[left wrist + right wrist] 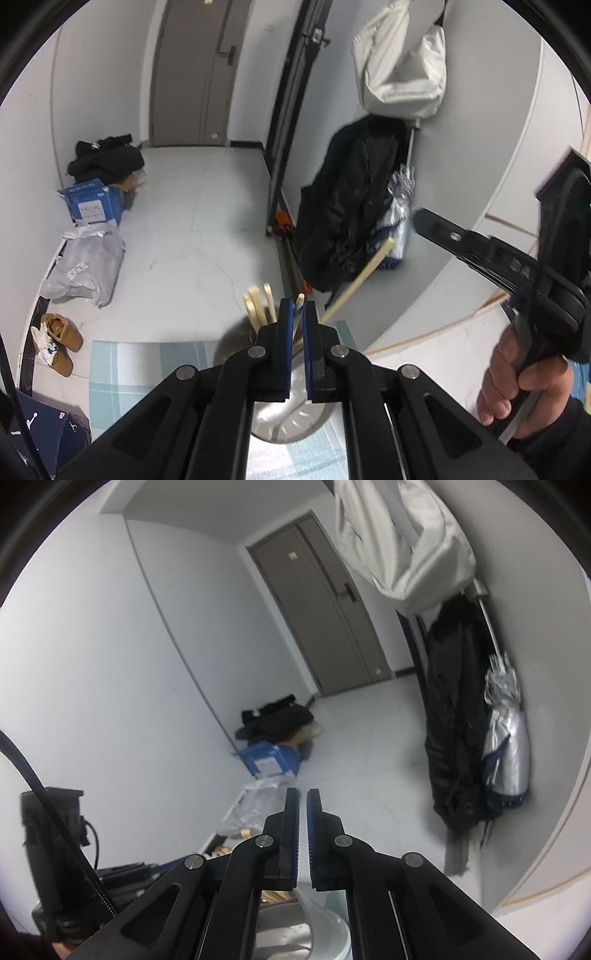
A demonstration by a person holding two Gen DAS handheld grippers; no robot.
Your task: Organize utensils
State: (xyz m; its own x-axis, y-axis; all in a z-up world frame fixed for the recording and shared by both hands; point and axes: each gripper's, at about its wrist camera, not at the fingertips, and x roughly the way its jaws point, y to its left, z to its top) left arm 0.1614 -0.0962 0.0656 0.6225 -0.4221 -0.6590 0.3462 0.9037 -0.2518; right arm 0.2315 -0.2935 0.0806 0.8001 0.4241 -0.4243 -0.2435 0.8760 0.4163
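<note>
Several wooden chopsticks (258,304) stand in a round steel container (291,419) with holes in its floor, right under my left gripper (298,314). That gripper is shut. A chopstick tip (301,297) shows through the slit between its pads; I cannot tell whether it is pinched. One long chopstick (356,282) leans out to the right. A hand (517,387) holds my right gripper (419,218) at the right edge. In the right wrist view my right gripper (303,794) is shut and holds nothing, above the steel container (284,938).
A pale blue checked cloth (129,369) lies under the container. On the floor are a blue box (94,206), grey bags (88,266), brown shoes (62,339) and black clothes (107,157). A black coat (343,206), silver umbrella (506,753) and white fabric (402,66) hang on the right.
</note>
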